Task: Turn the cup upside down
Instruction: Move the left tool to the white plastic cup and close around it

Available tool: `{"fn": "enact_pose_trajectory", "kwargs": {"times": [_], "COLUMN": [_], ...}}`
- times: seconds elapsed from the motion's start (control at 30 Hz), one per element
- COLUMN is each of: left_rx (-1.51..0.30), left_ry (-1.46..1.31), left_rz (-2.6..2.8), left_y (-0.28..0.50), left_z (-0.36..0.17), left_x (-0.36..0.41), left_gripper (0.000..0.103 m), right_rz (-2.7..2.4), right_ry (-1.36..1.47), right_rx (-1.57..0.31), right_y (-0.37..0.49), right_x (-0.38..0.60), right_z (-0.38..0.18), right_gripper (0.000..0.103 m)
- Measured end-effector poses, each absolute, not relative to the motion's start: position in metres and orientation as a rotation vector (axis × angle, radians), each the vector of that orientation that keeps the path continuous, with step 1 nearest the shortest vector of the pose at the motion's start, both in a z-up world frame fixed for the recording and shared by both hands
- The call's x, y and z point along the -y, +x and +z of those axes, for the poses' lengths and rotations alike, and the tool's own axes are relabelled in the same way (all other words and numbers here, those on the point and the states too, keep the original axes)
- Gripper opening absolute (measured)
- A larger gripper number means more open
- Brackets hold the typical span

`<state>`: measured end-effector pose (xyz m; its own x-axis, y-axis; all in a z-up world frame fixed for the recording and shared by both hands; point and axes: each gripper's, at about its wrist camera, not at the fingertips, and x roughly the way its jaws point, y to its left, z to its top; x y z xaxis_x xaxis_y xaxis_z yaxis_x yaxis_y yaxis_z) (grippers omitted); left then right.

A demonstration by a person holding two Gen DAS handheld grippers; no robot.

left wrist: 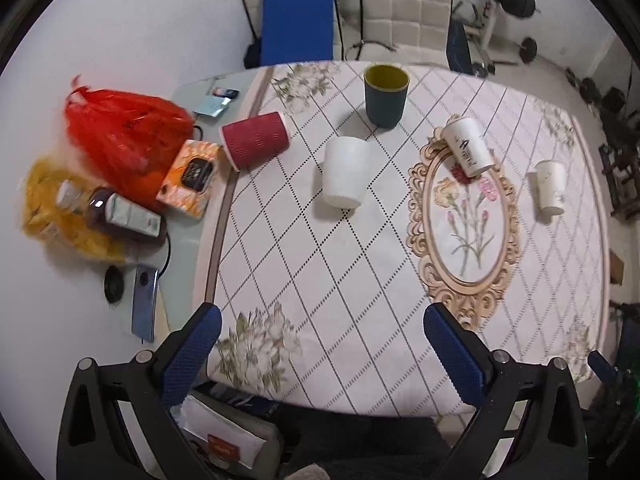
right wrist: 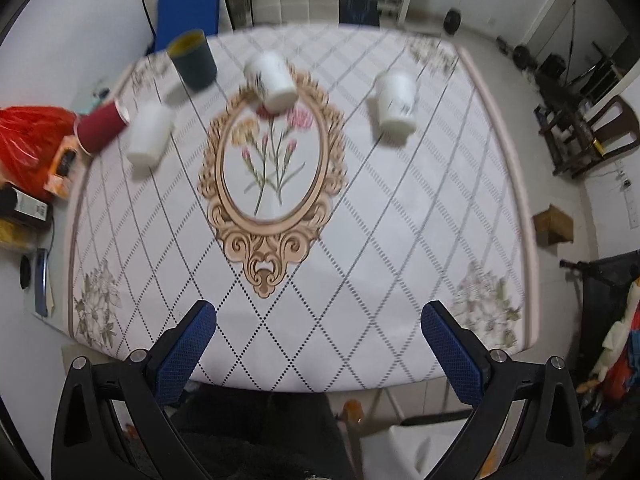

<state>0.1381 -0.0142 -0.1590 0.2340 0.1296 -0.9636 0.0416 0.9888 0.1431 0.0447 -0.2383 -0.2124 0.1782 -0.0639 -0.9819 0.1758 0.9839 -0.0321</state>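
Several cups stand on the patterned tablecloth (left wrist: pixel 320 264). A dark teal cup (left wrist: pixel 386 95) with a yellow inside stands upright, mouth up, at the far side; it also shows in the right wrist view (right wrist: pixel 193 59). A red ribbed cup (left wrist: pixel 256 139), a plain white cup (left wrist: pixel 345 172), a printed white cup (left wrist: pixel 468 146) and another white cup (left wrist: pixel 551 192) stand bottom up. My left gripper (left wrist: pixel 320 354) is open and empty above the near table edge. My right gripper (right wrist: pixel 318 350) is open and empty, also near the front edge.
Left of the cloth lie a red plastic bag (left wrist: pixel 124 136), a yellow bag (left wrist: pixel 56 216), a brown bottle (left wrist: pixel 120 212), an orange box (left wrist: pixel 192 178) and a phone (left wrist: pixel 145 300). Chairs (left wrist: pixel 404 12) stand behind the table. Gym gear and a dark rack (right wrist: pixel 576 132) are at the right.
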Motion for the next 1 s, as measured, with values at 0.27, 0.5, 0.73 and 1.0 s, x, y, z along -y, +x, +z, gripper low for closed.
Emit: {"fn": "enact_pose_trajectory", "kwargs": {"times": [0.27,0.5,0.73,1.0], "left_rx": [-1.434,-1.479,-1.542,-1.638], "left_ry": [0.179,0.160,0.129,0.139], "left_rz": [0.011,-0.012,-0.046,-0.084], "left_y": [0.213,0.268,0.310,0.339], "left_z": [-0.217,-0.251,-0.280,-0.318], "left_x": [0.005,-0.006,-0.011,-0.008], "left_gripper": [0.103,0.103,0.102,0.102], "right_rz": [-0.199,-0.209,-0.176,-0.144], "right_ry": [0.101,0.073,0.087,0.127], "right_rx": [-1.529,-1.590,-1.625,-1.644], "right_y": [0.094,0.143,0.186,0.228], "right_x": [0.220,0.198,0.176,0.157], "right_z": [-0.274,-0.305,-0.324,-0.338], "right_gripper": [0.103,0.103,0.103,0.103]}}
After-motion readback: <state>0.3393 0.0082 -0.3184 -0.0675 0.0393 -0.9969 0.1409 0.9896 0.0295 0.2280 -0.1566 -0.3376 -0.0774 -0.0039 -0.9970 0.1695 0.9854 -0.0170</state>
